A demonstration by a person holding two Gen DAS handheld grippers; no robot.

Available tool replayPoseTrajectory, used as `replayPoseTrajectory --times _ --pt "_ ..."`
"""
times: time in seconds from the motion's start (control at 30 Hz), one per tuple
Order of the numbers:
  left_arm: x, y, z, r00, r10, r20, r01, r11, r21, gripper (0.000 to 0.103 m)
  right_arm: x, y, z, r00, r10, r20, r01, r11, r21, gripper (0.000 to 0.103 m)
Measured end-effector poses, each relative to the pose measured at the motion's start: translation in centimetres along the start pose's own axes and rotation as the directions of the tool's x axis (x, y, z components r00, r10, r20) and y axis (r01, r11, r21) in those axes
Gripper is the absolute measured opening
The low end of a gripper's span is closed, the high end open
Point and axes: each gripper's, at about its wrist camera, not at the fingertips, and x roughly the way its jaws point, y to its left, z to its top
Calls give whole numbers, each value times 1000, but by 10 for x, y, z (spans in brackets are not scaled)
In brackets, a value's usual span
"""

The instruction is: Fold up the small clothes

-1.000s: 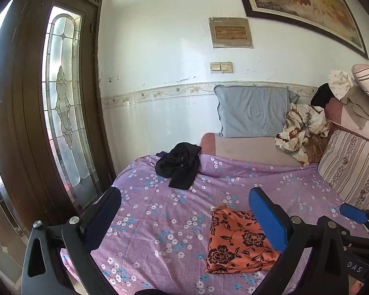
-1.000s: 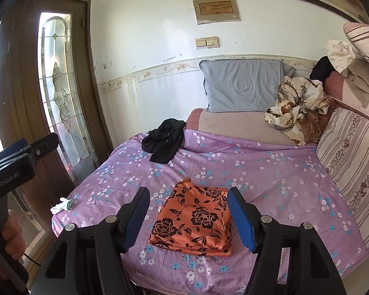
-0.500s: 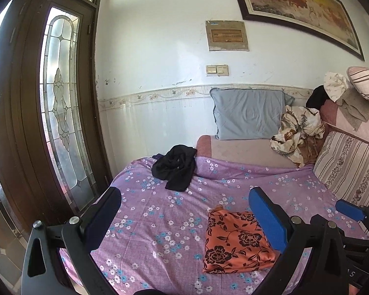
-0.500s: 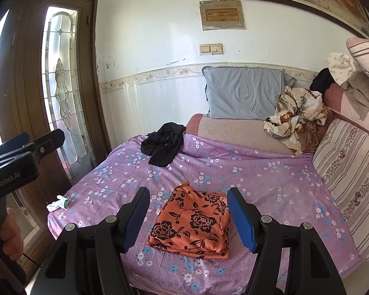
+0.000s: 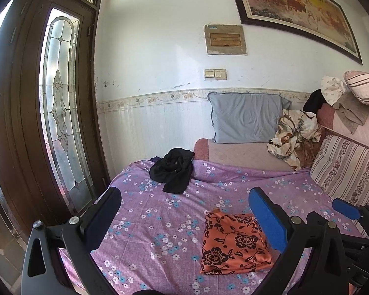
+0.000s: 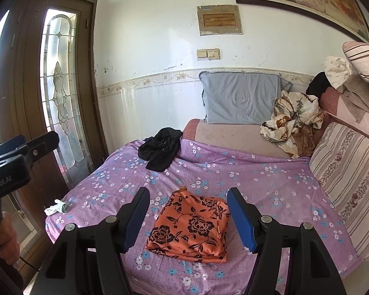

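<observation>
A folded orange cloth with black flowers lies flat on the purple flowered bedsheet, near its front edge. A crumpled black garment lies at the sheet's far edge. My left gripper stands open above the sheet, to the left of the orange cloth, with nothing between its fingers. My right gripper is open too, hovering in front of the orange cloth without touching it. A hand holds the left gripper's handle at the left edge of the right wrist view.
A grey pillow leans on the wall behind the bed. A crumpled cream patterned cloth and striped cushions sit at the right. A small white item lies at the sheet's left edge. A glass-panelled wooden door stands left.
</observation>
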Motion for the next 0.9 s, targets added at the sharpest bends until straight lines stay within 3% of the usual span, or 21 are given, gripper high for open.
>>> replayPoseTrajectory --times 0.4,0.9 --pt "-10 -3 8 1000 -11 25 11 1000 -12 103 -23 -12 13 996 -21 85 16 999 50 69" --pt "-5 -12 11 1000 -17 22 17 1000 6 103 -20 -19 10 997 -23 80 17 997 71 69"
